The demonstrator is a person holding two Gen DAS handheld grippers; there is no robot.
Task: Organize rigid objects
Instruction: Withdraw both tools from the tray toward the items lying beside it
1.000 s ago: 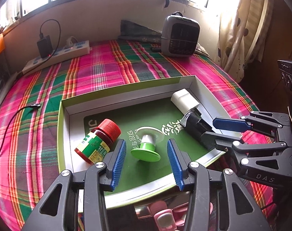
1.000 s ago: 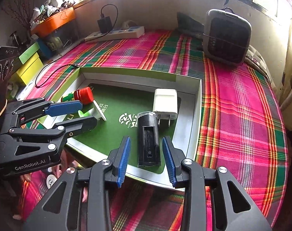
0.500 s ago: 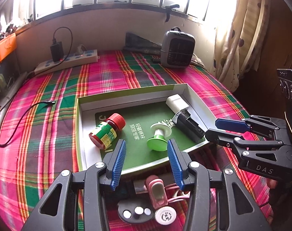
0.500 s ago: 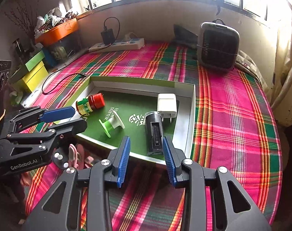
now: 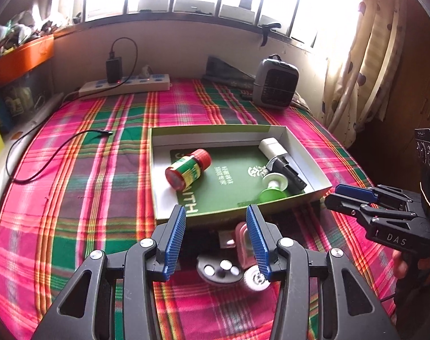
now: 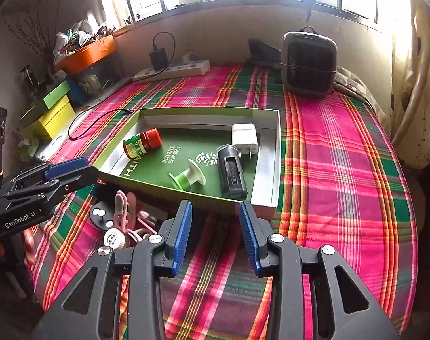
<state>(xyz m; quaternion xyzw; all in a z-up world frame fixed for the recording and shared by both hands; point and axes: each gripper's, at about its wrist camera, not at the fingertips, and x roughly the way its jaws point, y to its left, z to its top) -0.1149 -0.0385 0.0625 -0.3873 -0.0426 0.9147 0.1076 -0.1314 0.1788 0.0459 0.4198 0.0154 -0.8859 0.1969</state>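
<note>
Hovering just short of the box, both claws are sitting with jaws apart and nothing between the pads: left claw [image 5: 216,238] over a little pile of bits, right claw [image 6: 215,233] over bare plaid cloth [image 6: 342,170]. That pile is lying nearest, right at the box's front wall: a pink clip-looking thing [image 5: 242,240], a black disc [image 5: 219,269] with white dots, and a white round piece [image 6: 113,239]. Can't tell exactly what they are.

Next out, the green box [image 5: 297,138] is already holding four things: red-capped bottle [image 5: 188,168] on its side at the left, green spool [image 5: 271,188] near the front, black battery-ish block [image 6: 231,172] beside it, white charger [image 6: 244,137] touching the block's far end. Further back, a power strip [image 5: 124,85] and a small heater [image 5: 274,83] are sitting by the wall.

I'm guessing we're between picks, with the loose pile left to sort. The left claw is looking best placed; it'd need to drop down and close on the pink thing without snagging whatever's tangled under it.
</note>
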